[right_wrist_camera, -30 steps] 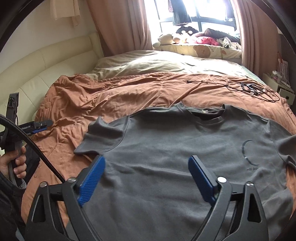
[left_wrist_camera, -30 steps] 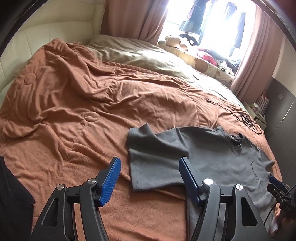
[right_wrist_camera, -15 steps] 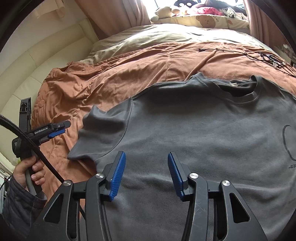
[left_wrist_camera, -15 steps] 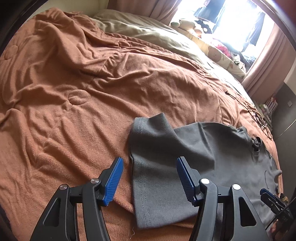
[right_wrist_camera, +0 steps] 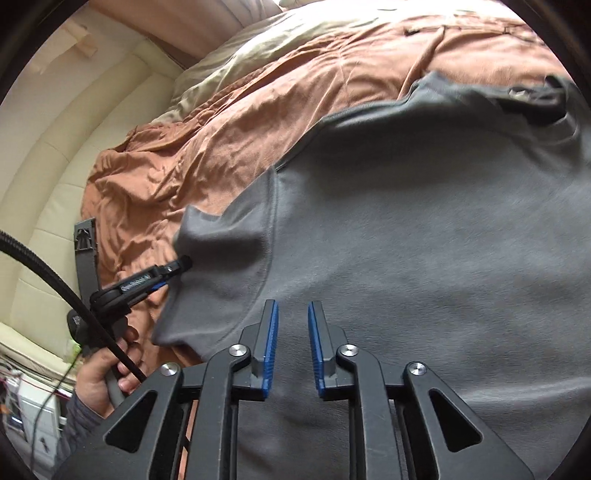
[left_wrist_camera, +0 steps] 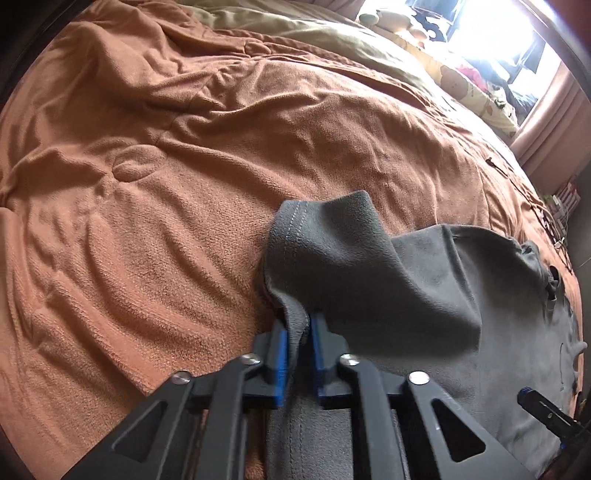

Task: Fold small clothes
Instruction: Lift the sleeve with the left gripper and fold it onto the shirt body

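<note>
A grey T-shirt (left_wrist_camera: 369, 266) lies spread face up on an orange-brown bedspread (left_wrist_camera: 147, 221). My left gripper (left_wrist_camera: 297, 325) is shut on the shirt's edge at the near sleeve, with cloth bunched between the blue pads and the sleeve humped above them. From the right wrist view the same left gripper (right_wrist_camera: 184, 263) pinches the sleeve (right_wrist_camera: 225, 240), held by a hand (right_wrist_camera: 99, 380). My right gripper (right_wrist_camera: 292, 306) hovers low over the shirt's body (right_wrist_camera: 406, 240). Its jaws are closing to a narrow gap, and no fold shows pinched between them. The collar (right_wrist_camera: 535, 99) lies at the far right.
A cream padded headboard (right_wrist_camera: 55, 184) runs along the left. An olive sheet (left_wrist_camera: 295, 29) and plush toys (left_wrist_camera: 388, 22) lie by the bright window. A black cable (left_wrist_camera: 546, 218) trails over the bed's far right. Pink curtains (left_wrist_camera: 546, 122) hang by the window.
Both grippers have dropped toward the shirt. The left one went from wide open to closed on the edge by the sleeve. The right one's jaws have narrowed over the shirt's body.
</note>
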The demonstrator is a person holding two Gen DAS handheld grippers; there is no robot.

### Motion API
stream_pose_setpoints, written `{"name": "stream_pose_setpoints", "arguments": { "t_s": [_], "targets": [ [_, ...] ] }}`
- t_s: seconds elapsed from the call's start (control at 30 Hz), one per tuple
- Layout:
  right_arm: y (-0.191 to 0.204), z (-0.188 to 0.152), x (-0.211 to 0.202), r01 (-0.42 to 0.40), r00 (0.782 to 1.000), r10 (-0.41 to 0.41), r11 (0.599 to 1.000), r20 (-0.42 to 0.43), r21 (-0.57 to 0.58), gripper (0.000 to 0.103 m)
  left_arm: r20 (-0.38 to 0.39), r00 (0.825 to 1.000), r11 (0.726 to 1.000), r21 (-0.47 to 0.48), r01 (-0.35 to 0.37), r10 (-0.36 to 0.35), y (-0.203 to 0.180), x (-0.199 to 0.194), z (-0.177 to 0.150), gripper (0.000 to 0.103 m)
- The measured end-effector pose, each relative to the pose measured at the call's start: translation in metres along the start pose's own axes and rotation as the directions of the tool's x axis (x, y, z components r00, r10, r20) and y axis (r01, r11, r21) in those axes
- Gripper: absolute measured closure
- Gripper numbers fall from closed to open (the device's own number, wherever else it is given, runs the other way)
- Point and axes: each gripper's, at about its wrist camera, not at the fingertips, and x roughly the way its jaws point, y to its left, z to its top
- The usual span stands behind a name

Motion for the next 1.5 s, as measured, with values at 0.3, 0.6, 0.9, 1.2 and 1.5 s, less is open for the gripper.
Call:
{"name": "stream_pose_setpoints", "arguments": {
  "t_s": [0.3, 0.6, 0.9, 1.2, 1.5],
  "targets": [
    [-0.002, 0.004, 0.035, -0.083, 0.995, 0.086, 0.995, -0.055, 0.053, 0.097, 0.083, 0.99, 0.994, 0.01, 0.111, -0.112, -0.015, -0.055, 0.012, 0.096],
    [-0.004, 0.004, 0.061, -0.114, 0.988, 0.126, 0.986, -0.088, 0.124, 0.098, 0.108, 0.976, 0.98, 0.091, 0.177, -0.187, -0.067, -0.092, 0.026, 0.096],
    [-0.006, 0.001, 0.017, -0.109, 0.994, 0.108, 0.99, 0.017, 0.085, 0.028, 0.084, 0.963, 0.957, 0.168, 0.238, -0.255, -0.117, -0.107, 0.019, 0.096],
    [-0.042, -0.009, -0.027, -0.075, 0.994, 0.062, 0.984, 0.087, 0.16, 0.027, 0.028, 0.954, 0.934, 0.211, 0.288, -0.3, -0.169, -0.098, 0.002, 0.096],
    [-0.055, -0.016, -0.062, -0.031, 0.992, 0.008, 0.982, 0.126, 0.185, 0.027, -0.083, 0.936, 0.909, 0.22, 0.353, -0.343, -0.219, -0.058, -0.022, 0.096]
  ]
}}
